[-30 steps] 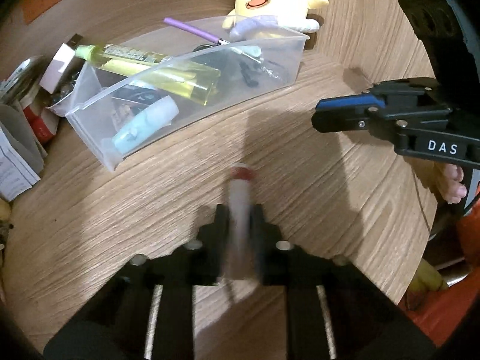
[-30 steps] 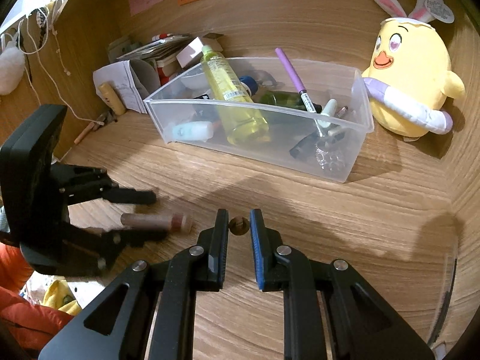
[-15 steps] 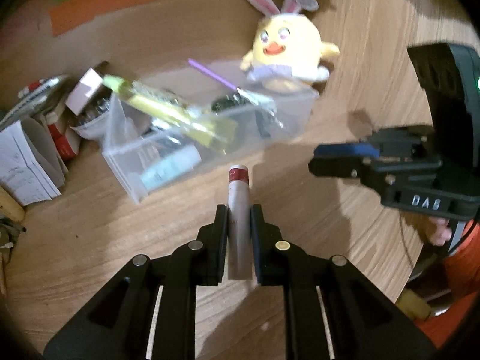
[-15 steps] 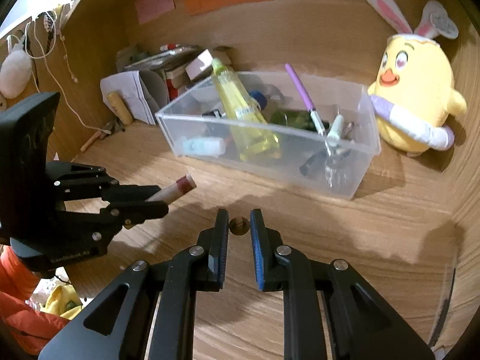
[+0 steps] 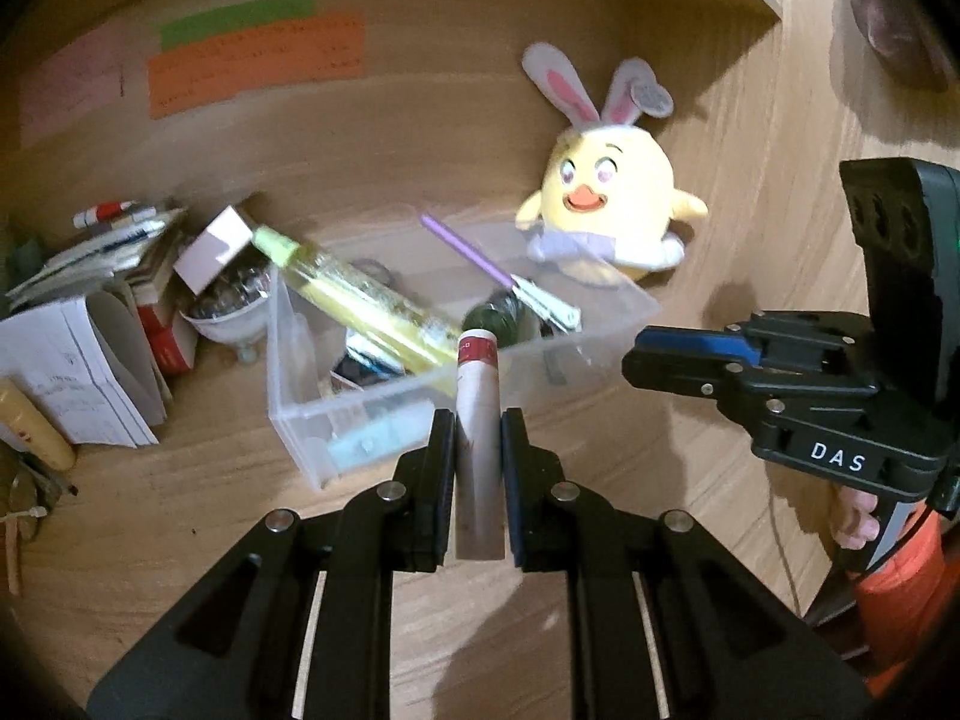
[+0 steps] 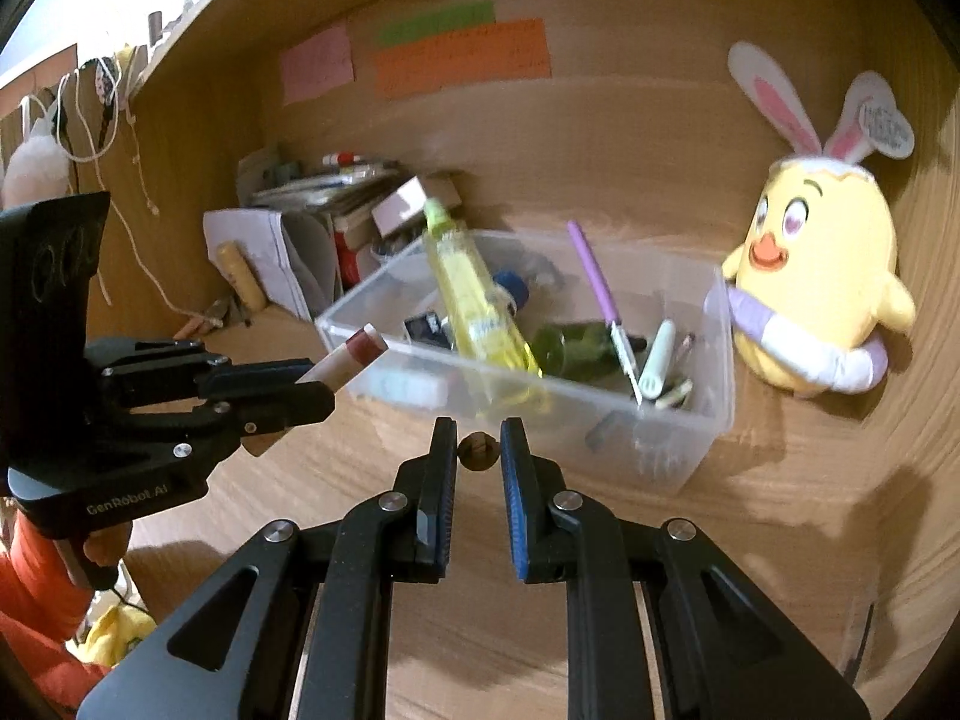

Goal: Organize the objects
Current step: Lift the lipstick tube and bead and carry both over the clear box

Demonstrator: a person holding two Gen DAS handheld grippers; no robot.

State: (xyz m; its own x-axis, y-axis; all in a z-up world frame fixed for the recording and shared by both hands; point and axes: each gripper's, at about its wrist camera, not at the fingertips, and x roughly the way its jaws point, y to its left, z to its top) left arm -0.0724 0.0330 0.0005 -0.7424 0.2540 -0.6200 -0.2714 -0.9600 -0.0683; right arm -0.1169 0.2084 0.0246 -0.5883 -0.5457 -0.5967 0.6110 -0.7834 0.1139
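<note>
My left gripper (image 5: 477, 444) is shut on a pale tube with a dark red cap (image 5: 477, 408) and holds it in the air before the near wall of a clear plastic bin (image 5: 288, 420). The tube also shows in the right wrist view (image 6: 351, 357), with the left gripper (image 6: 312, 387) near the bin's left corner. My right gripper (image 6: 477, 456) is shut on a small round brownish object (image 6: 477, 451), in front of the bin (image 6: 714, 372). The bin holds a yellow bottle (image 6: 474, 306), a purple pen (image 6: 594, 276) and several small items.
A yellow chick plush with bunny ears (image 6: 822, 276) stands right of the bin. Papers, books and a box (image 5: 90, 330) are piled left of it. Coloured notes (image 6: 462, 54) are stuck on the wooden back wall. The right gripper also shows in the left wrist view (image 5: 690, 360).
My left gripper has lifted the tube off the desk and carried it up toward the bin. My right gripper has risen too, keeping hold of the small round object.
</note>
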